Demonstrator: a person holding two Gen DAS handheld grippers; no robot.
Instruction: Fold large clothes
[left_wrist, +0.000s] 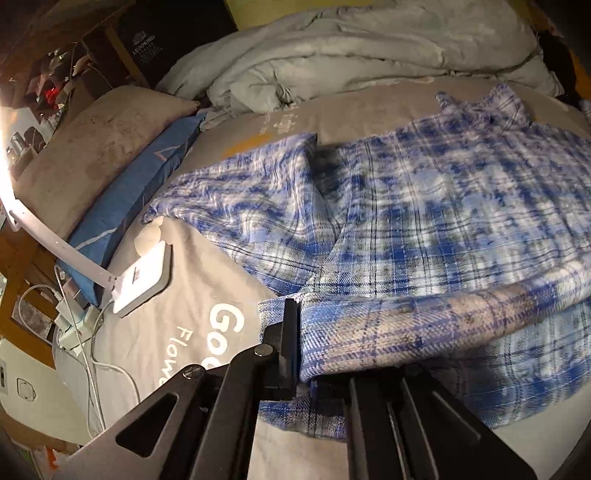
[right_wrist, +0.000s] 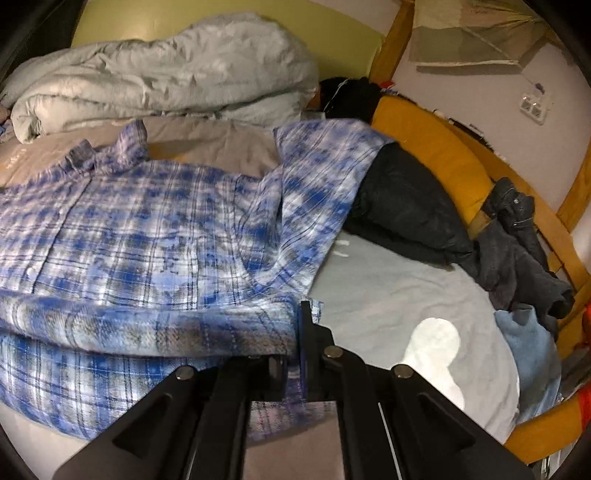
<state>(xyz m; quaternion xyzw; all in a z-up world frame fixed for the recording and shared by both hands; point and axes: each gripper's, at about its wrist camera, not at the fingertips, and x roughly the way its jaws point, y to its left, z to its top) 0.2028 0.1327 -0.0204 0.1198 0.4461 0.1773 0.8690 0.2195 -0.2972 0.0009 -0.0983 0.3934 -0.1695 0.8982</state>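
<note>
The left gripper is matte black, with flat angular link arms, slotted cut-outs and round silver screws at the pivots. A grey plate forms its lower left edge. The right gripper has the same black build: straight narrow fingers, three silver pivot screws and triangular cut-outs in the arms, with a blue strip lining one finger.

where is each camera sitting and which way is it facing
Left wrist: rides the left claw, looking down over the bed; its black fingers pinch the plaid shirt hem; lamp at left.
Right wrist: rides the right claw, pinching the hem's other end; dark clothes at right.
Shared: shirt, grey duvet.
</note>
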